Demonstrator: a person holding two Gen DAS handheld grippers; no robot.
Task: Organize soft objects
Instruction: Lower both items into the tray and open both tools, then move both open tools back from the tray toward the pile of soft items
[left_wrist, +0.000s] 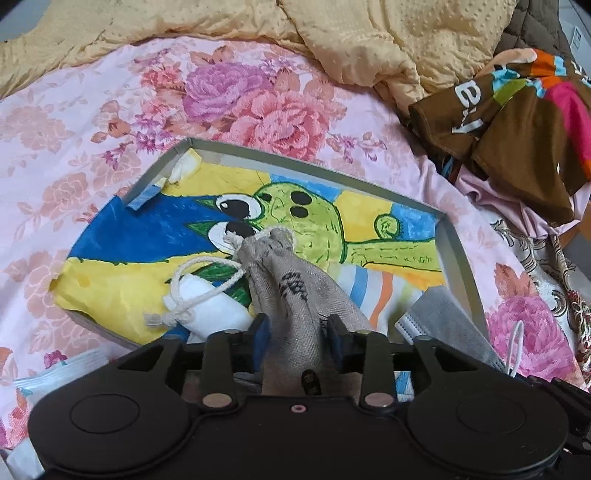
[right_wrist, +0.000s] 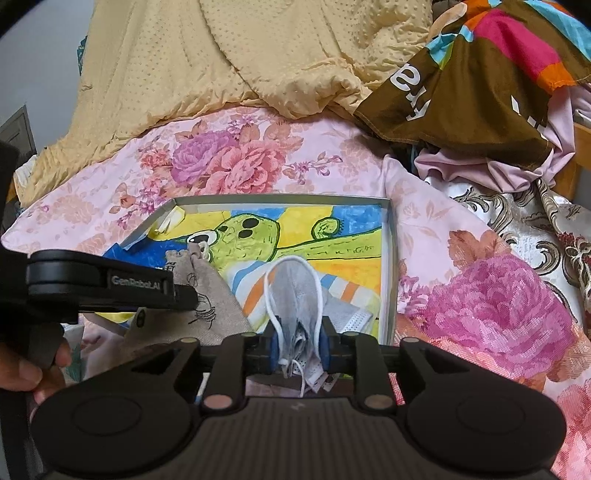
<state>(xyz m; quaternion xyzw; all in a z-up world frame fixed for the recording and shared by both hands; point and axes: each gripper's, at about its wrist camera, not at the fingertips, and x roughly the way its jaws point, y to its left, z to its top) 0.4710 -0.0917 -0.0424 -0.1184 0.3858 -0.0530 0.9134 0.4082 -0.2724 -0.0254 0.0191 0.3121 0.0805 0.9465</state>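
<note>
A shallow grey cardboard tray (left_wrist: 458, 254), lined with a bright cartoon drawing, lies on the pink floral bedsheet (left_wrist: 74, 122). Over its near left part, the left gripper (left_wrist: 297, 332) has its jaws clamped on a beige linen drawstring pouch (left_wrist: 295, 291), whose white cord (left_wrist: 199, 291) trails onto the lining. Over the tray's near right part, the right gripper (right_wrist: 297, 349) pinches a grey face mask with white ear loops (right_wrist: 293, 291).

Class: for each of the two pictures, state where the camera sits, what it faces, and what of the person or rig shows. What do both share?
Left wrist: on the left gripper, facing the box; gripping the drawstring pouch.
Right wrist: on the right gripper, gripping the grey mask; left gripper and a hand show.
Shared: box, pouch, floral sheet, yellow quilt.
</note>
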